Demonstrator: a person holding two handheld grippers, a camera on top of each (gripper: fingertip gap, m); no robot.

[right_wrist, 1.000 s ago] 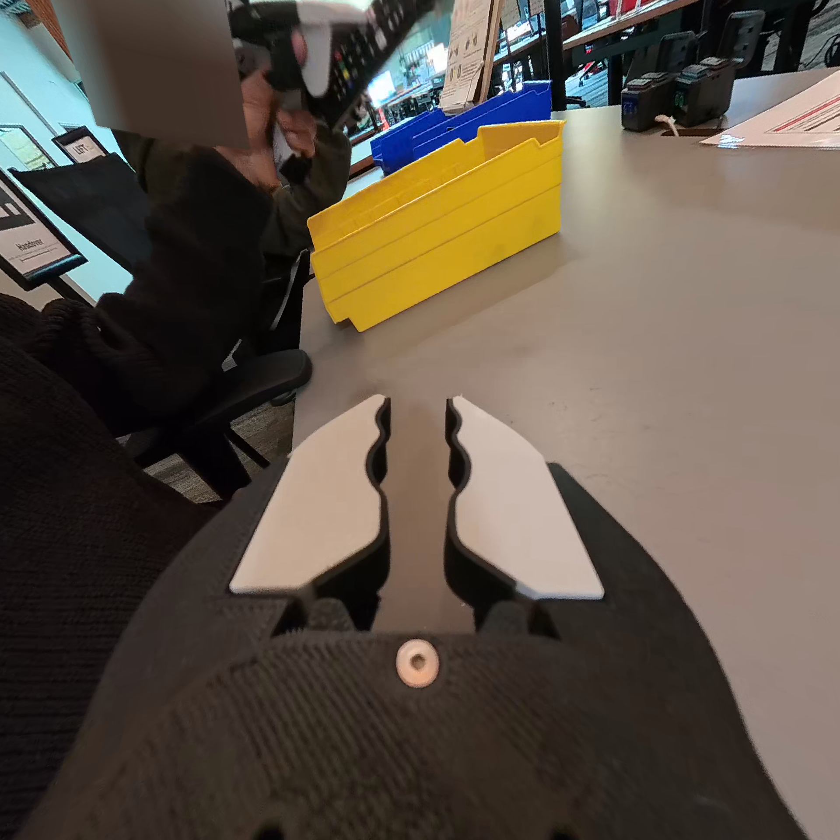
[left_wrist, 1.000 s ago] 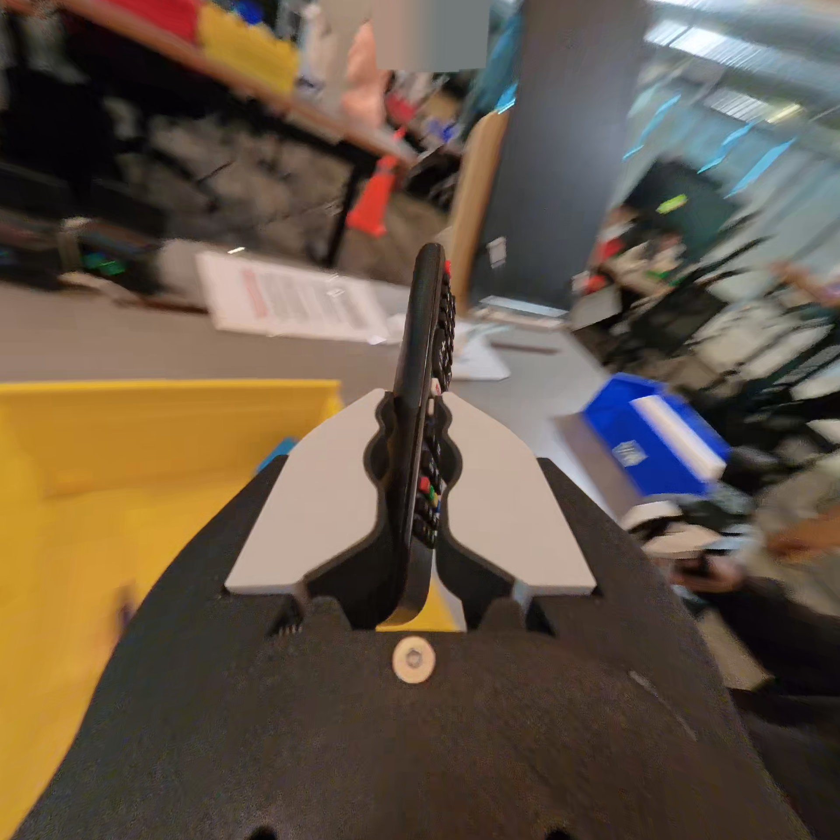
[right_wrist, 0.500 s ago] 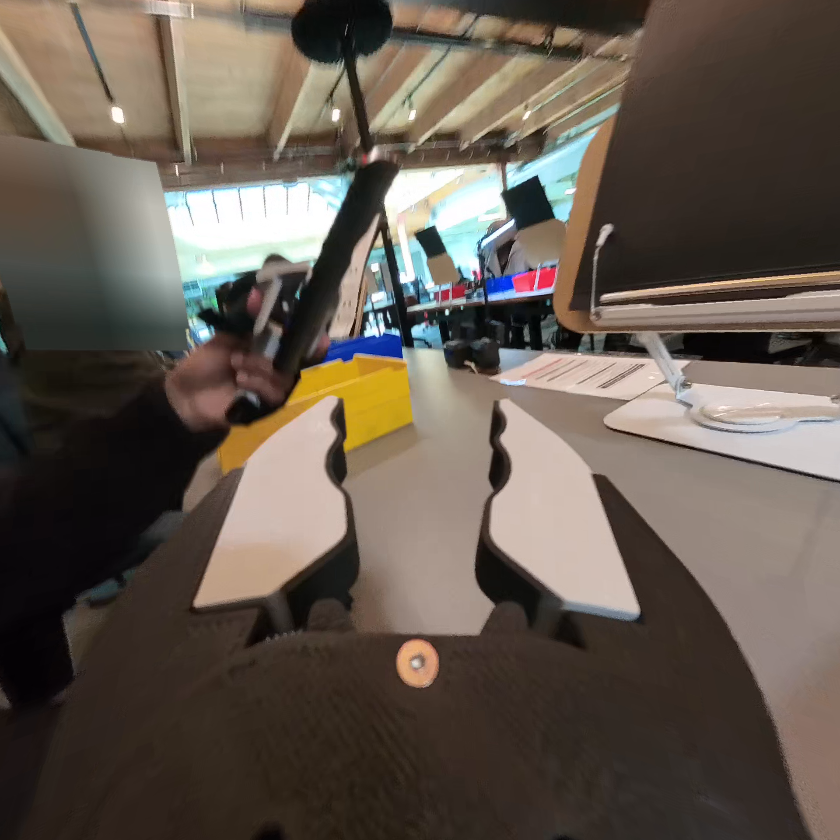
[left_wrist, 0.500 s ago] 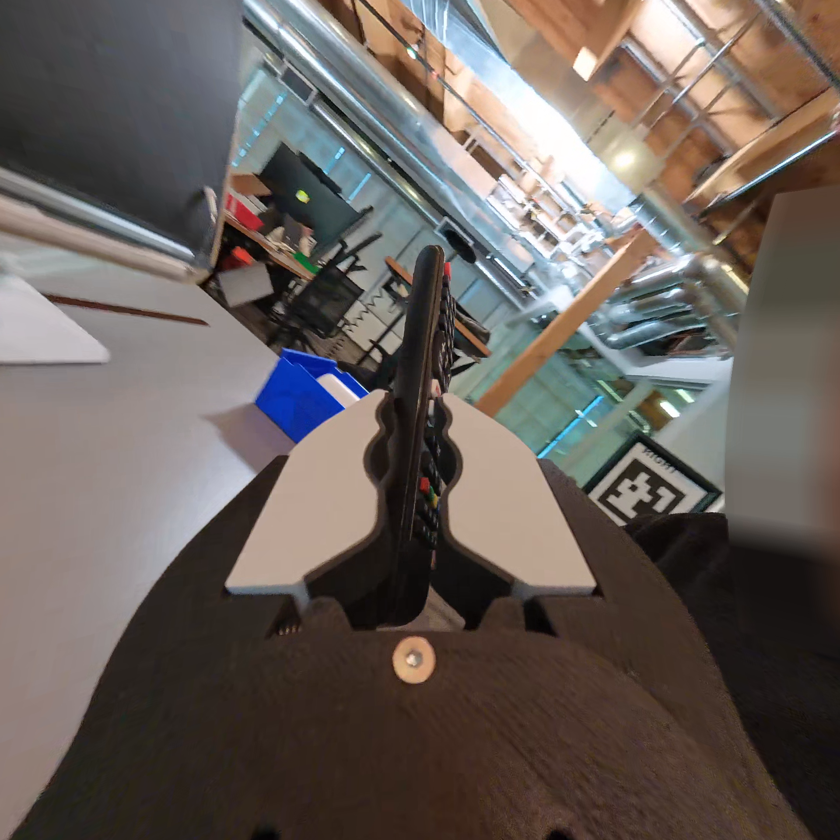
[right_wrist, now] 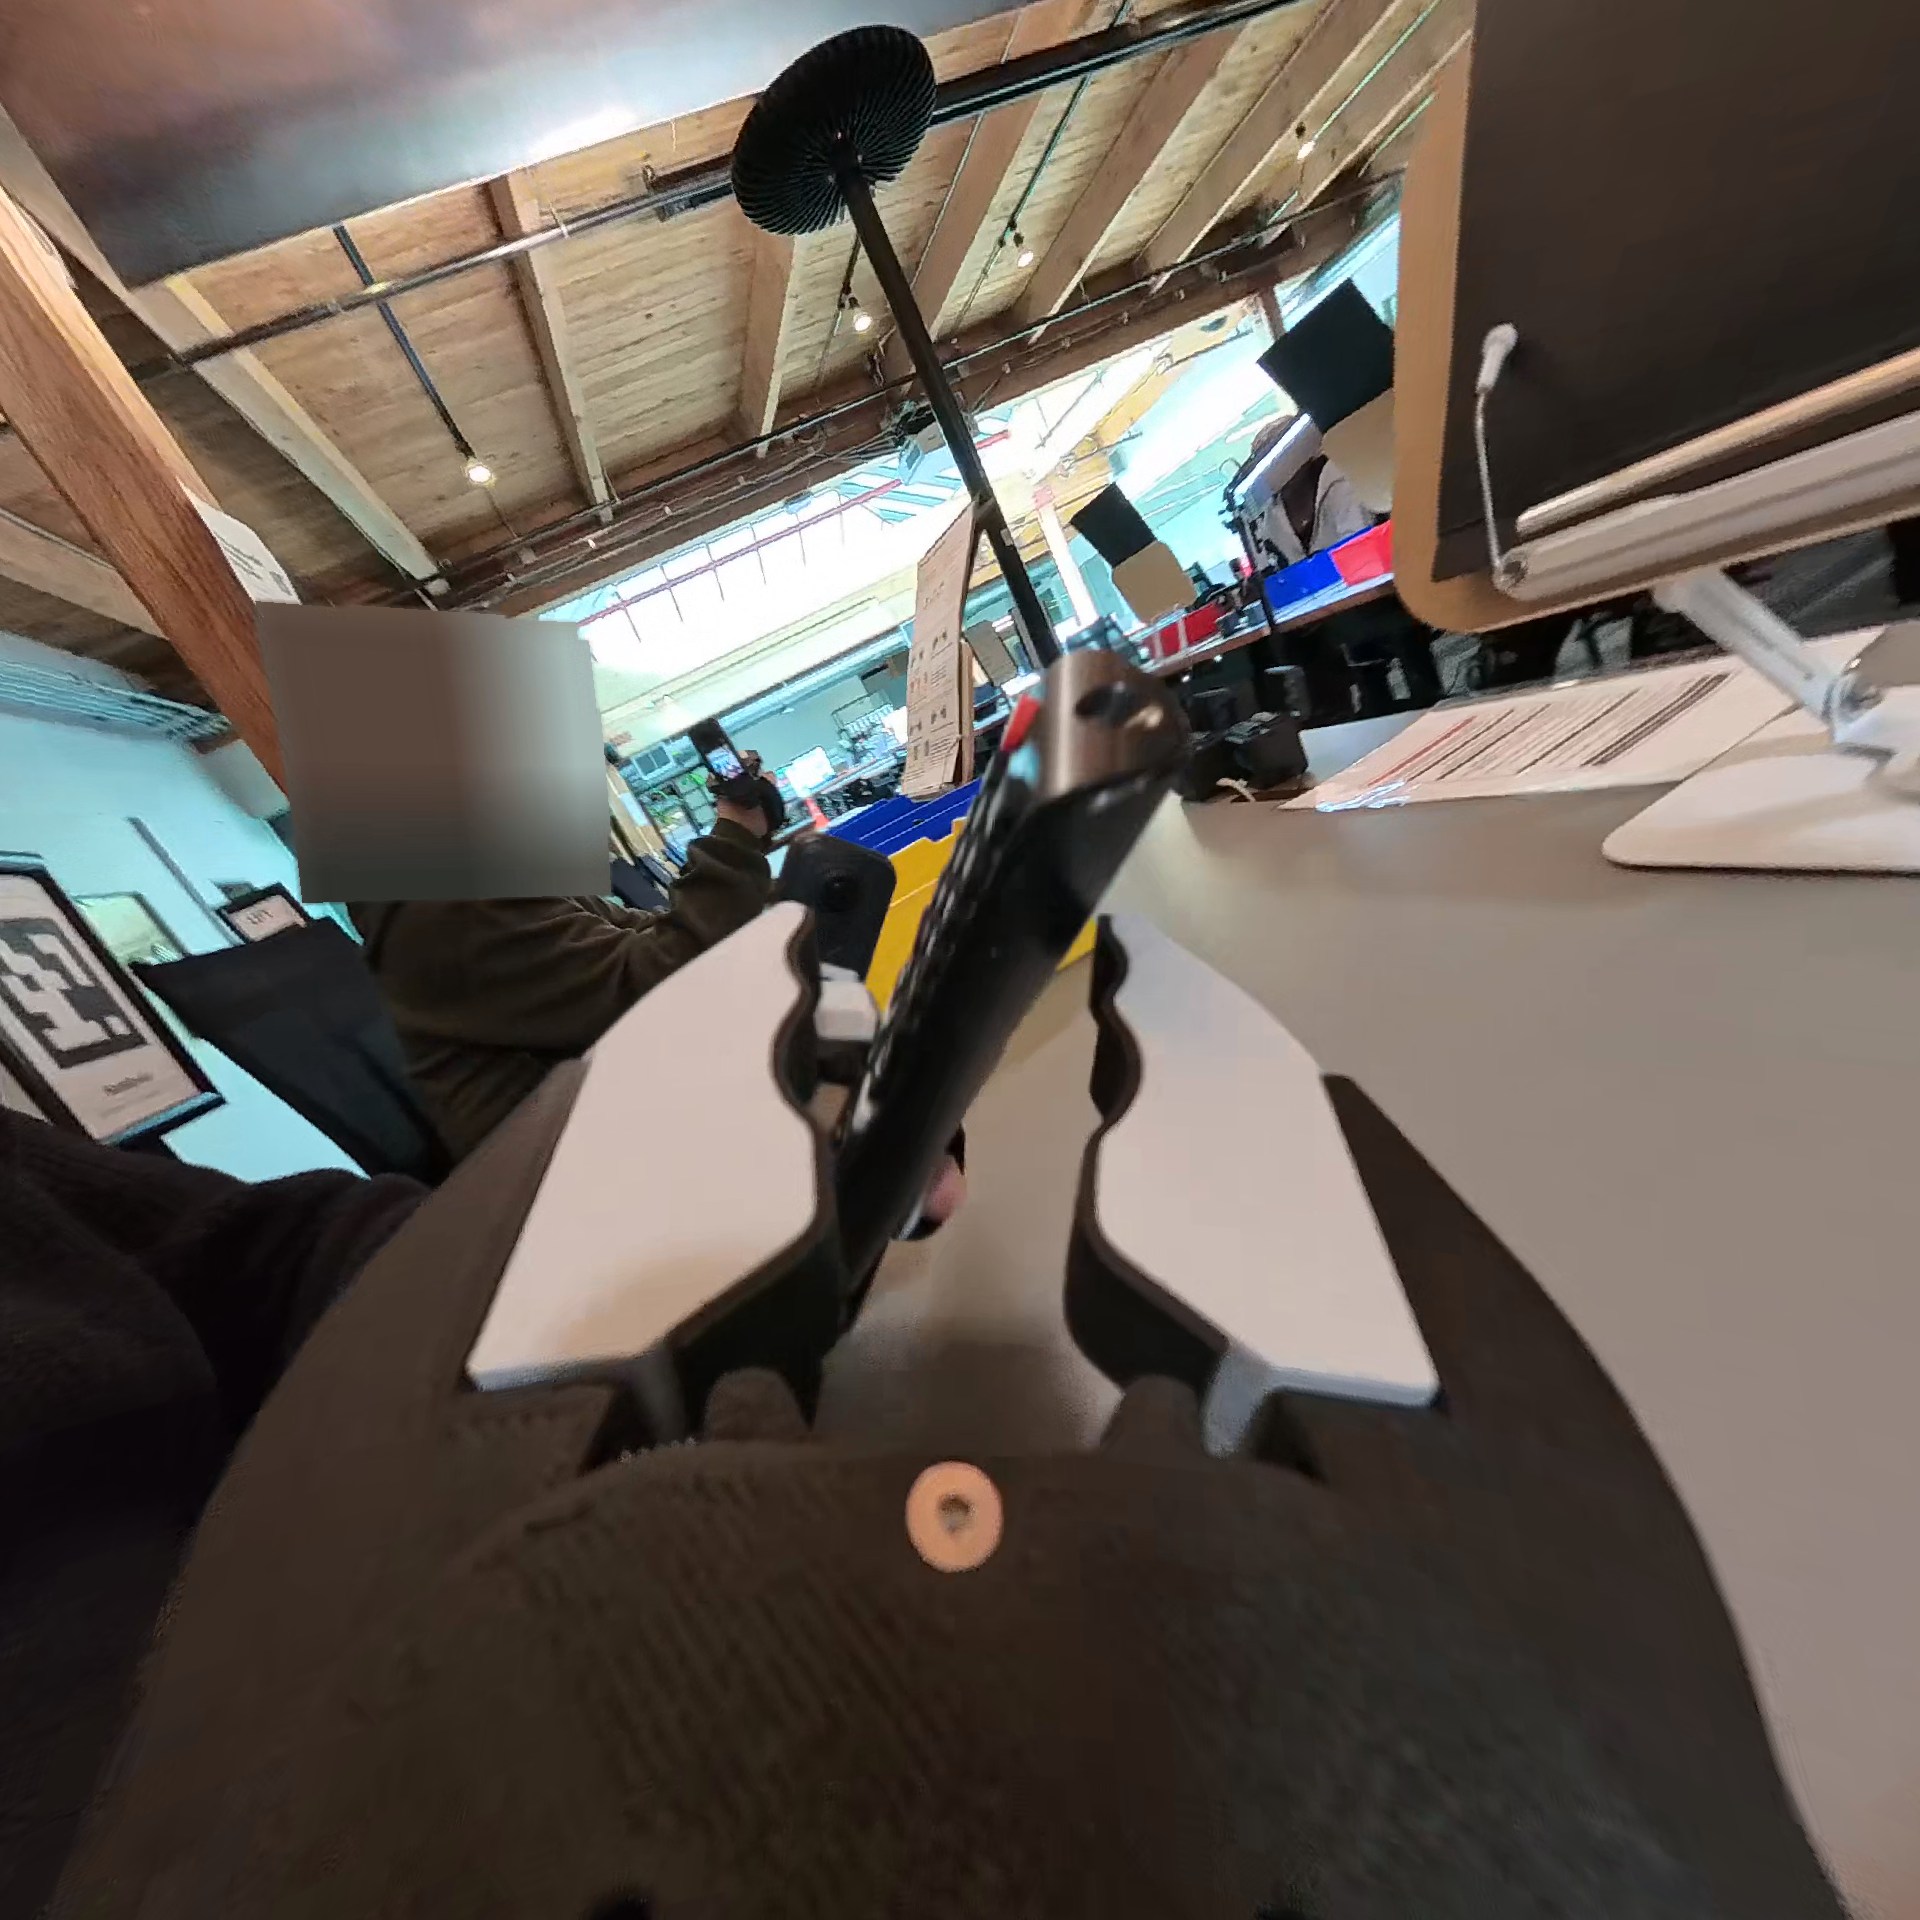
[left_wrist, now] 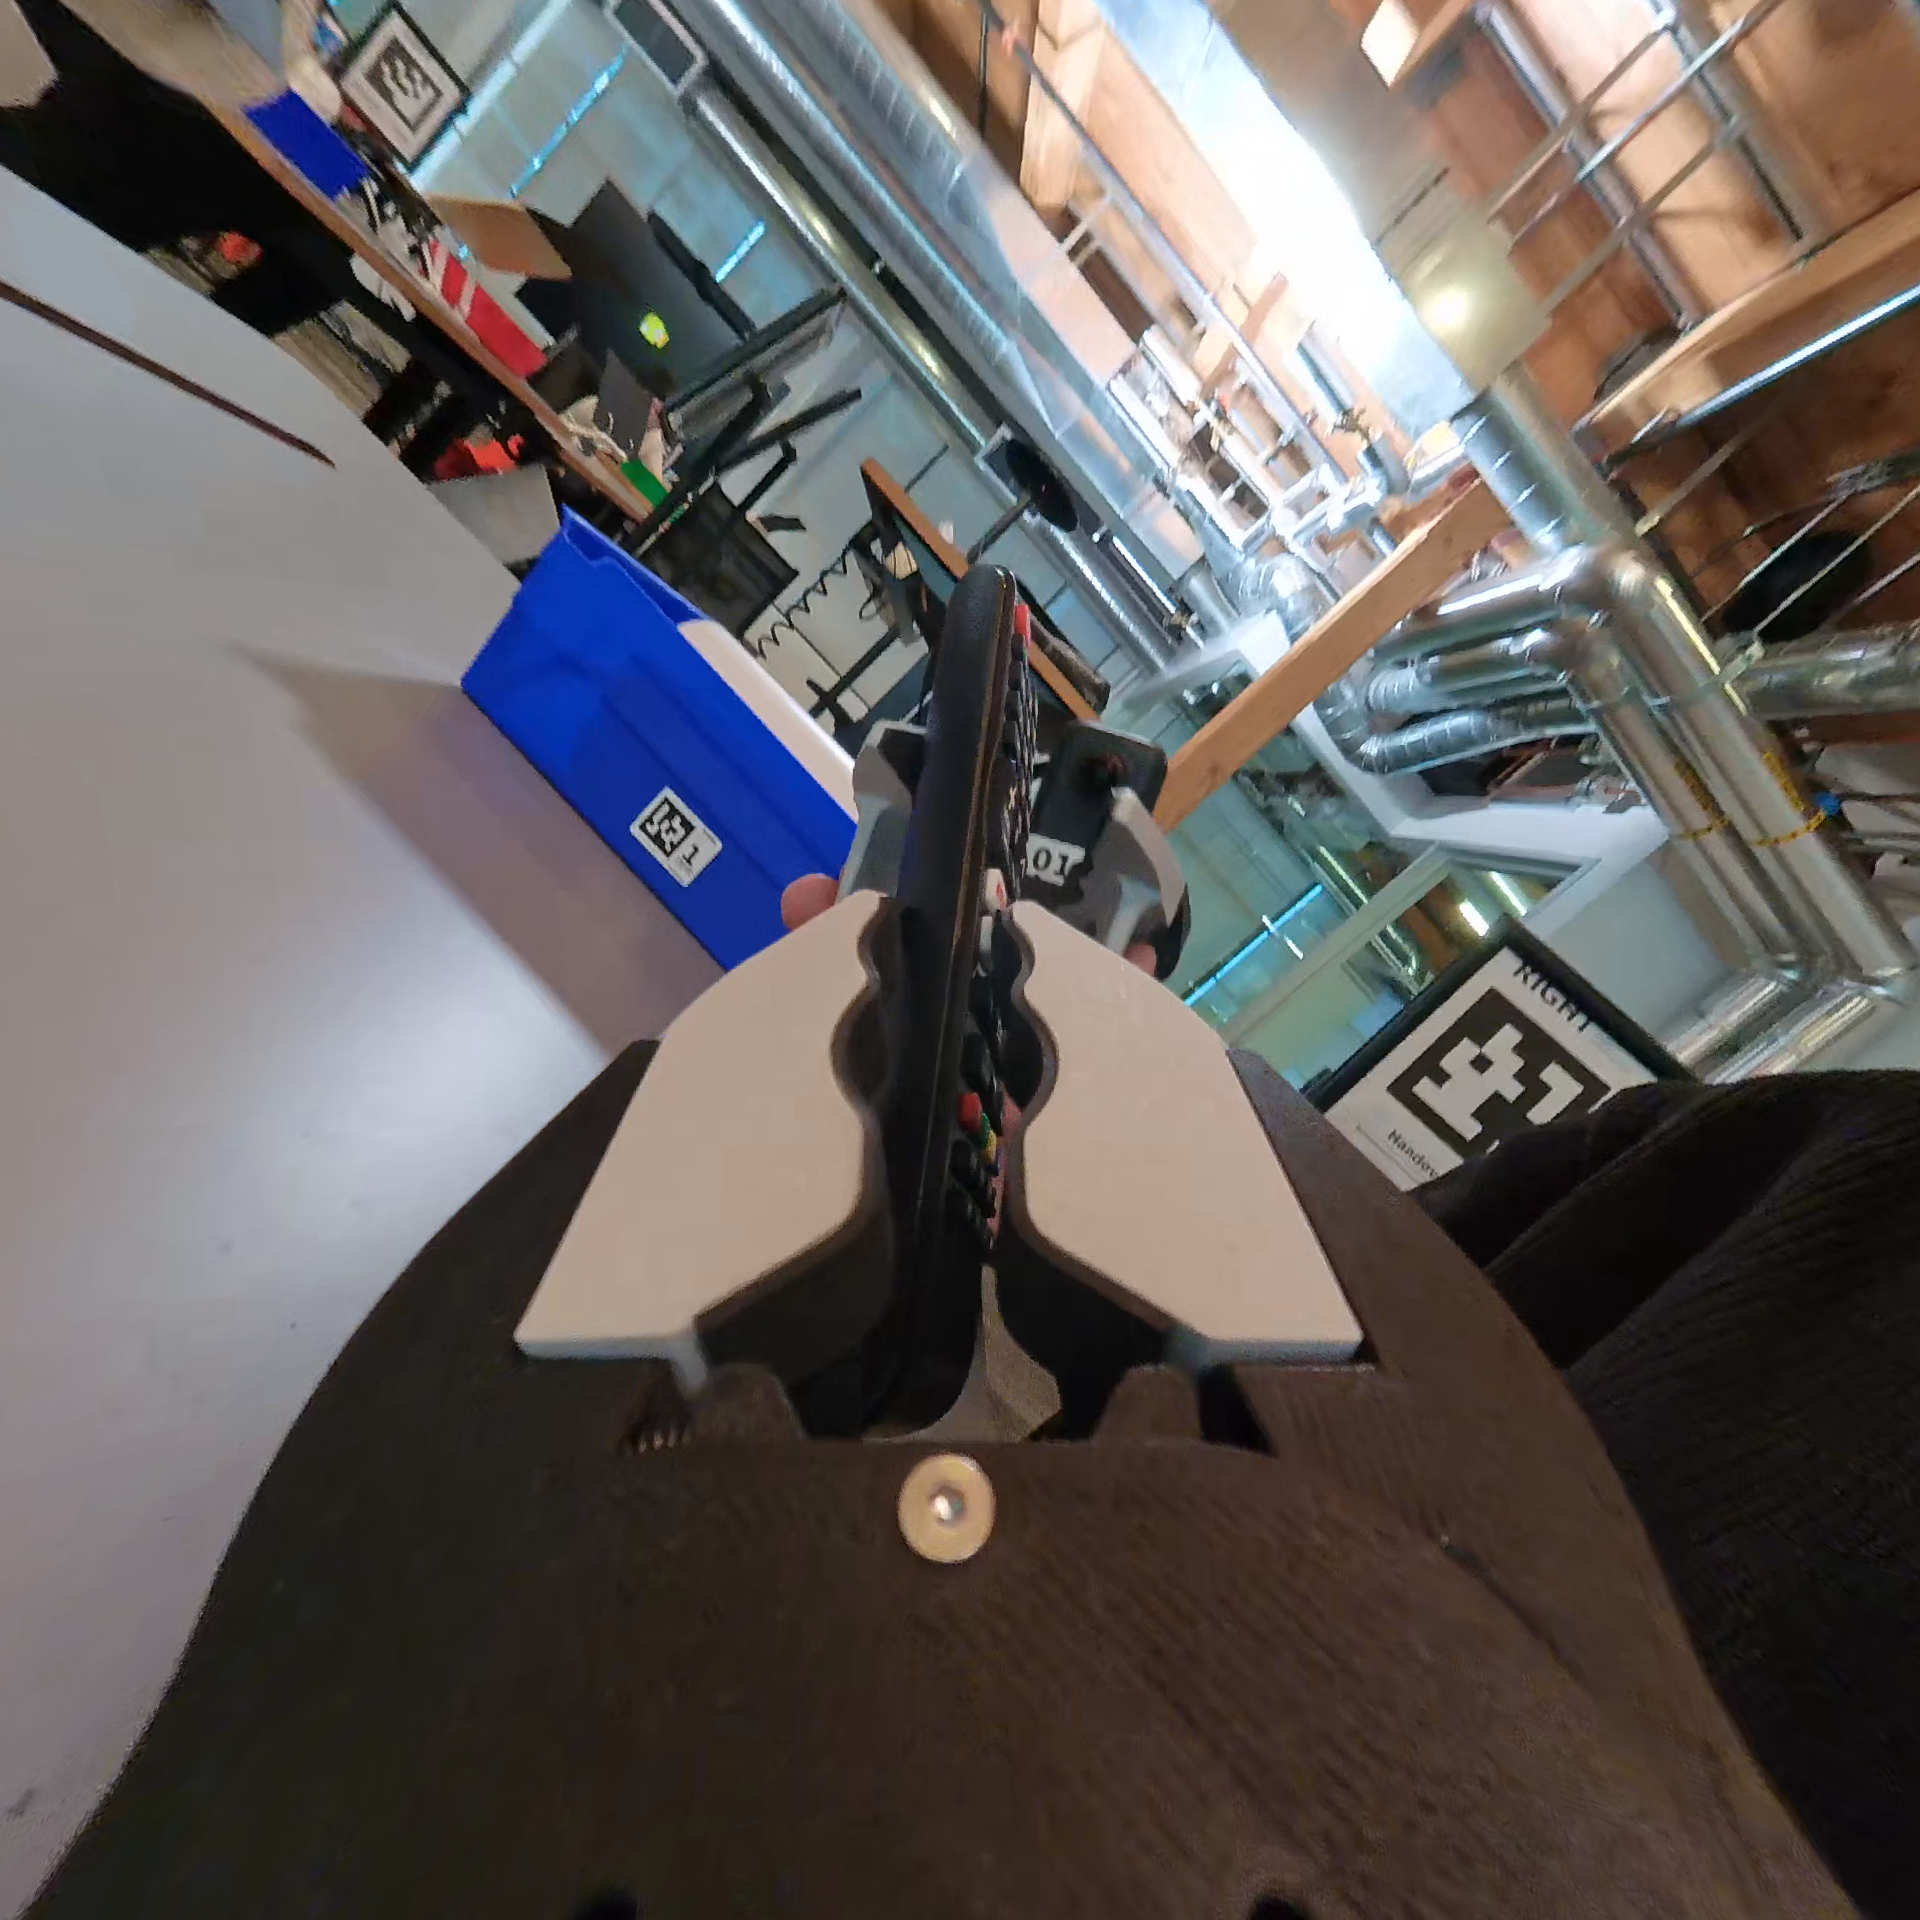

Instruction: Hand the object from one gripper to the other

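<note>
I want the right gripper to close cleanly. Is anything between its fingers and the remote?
Nothing visible. The remote control, clamped by the left gripper, already lies in the open right gripper, near the left-hand one of its fingers, open gap on the other side.

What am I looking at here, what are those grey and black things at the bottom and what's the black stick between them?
Those are two hand-held claws, each with a camera looking along its two grey fingers. One picture is from the left claw, which is shut on a black remote control. The other is from the right claw, open, with the remote's far end between its fingers but not yet gripped. A person holds both, passing the remote across. On the grey table stand a yellow bin, a blue bin, papers and a monitor stand.
</note>
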